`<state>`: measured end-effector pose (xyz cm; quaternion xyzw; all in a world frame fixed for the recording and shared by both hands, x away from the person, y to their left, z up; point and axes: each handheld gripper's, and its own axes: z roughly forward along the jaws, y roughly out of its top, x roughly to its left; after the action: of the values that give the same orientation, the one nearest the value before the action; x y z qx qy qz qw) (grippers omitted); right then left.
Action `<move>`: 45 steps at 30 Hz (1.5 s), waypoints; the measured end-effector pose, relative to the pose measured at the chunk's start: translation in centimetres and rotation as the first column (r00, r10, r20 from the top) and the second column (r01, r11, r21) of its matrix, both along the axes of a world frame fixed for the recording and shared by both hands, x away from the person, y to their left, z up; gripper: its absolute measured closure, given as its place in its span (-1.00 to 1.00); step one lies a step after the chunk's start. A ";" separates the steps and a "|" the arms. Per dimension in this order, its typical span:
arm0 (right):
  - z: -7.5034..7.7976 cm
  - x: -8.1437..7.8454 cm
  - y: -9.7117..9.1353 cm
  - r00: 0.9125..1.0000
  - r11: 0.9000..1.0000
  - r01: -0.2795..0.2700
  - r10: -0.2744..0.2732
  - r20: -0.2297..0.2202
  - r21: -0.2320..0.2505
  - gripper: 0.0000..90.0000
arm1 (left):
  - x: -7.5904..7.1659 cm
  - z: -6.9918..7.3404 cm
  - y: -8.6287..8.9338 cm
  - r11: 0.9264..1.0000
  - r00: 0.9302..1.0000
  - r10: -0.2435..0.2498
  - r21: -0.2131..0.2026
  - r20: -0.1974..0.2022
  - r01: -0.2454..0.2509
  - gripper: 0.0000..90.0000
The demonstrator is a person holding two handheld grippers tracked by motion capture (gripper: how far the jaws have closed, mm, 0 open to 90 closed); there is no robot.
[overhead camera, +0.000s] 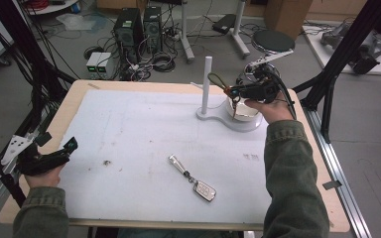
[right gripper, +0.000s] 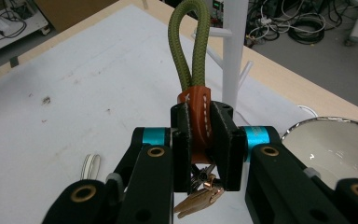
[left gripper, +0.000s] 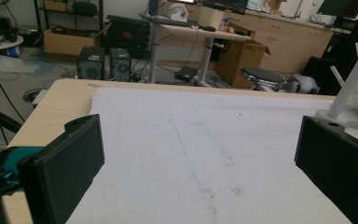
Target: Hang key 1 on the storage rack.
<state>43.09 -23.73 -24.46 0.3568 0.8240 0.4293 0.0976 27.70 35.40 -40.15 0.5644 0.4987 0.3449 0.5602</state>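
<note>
Car key point(overhead camera: 204, 190) lies near the table's point(overhead camera: 129, 124) front edge — peg stand point(overhead camera: 207, 84) far right behind it

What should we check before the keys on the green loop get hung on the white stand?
1. Right gripper shut on the brown tab: ok.
2. Green loop standing open above the jaws: ok.
3. Keys hanging free below: ok.
4. White stand upright, pegs bare: ok.
5. Loop already over a peg: not ok, it is beside the stand.
6. Left gripper open, away at the table edge: ok.
</note>
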 end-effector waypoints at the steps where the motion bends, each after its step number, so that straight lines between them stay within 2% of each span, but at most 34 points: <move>1: -0.1 0.1 0.1 1.000 1.000 -0.002 0.002 0.003 0.006 0.75 | 0.0 0.0 0.0 1.000 1.000 0.000 0.000 0.000 0.000 -0.96; 22: -1.9 2.3 1.1 0.999 1.000 0.024 -0.025 -0.040 -0.019 0.74 | 0.0 0.0 0.1 1.000 1.000 -0.002 0.000 0.001 0.002 -0.96; 30: -2.6 2.9 1.5 0.999 0.998 0.029 -0.030 -0.023 -0.050 0.74 | 0.0 0.0 0.1 1.000 1.000 0.000 0.000 0.001 0.000 -0.96; 35: -3.8 3.3 1.7 0.999 0.998 0.049 -0.050 -0.021 -0.051 0.73 | 0.1 0.0 0.0 1.000 1.000 -0.002 0.000 0.001 0.002 -0.96; 37: -4.0 3.4 2.0 0.998 0.996 0.054 -0.055 -0.019 -0.066 0.73 | 0.0 0.0 0.1 1.000 1.000 -0.002 0.000 0.001 0.002 -0.96; 41: -4.3 3.7 2.5 0.998 0.996 0.056 -0.057 0.000 -0.067 0.73 | 0.0 0.0 0.1 1.000 1.000 -0.001 0.000 0.001 0.001 -0.96; 45: -4.7 4.0 2.8 0.998 0.995 0.065 -0.066 -0.003 -0.075 0.73 | 0.0 0.0 0.1 1.000 1.000 -0.001 0.000 0.001 0.001 -0.96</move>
<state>47.11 -20.93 -29.13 0.3810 0.8276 0.3937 0.1226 27.73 35.49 -40.19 0.5644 0.4982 0.3448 0.5607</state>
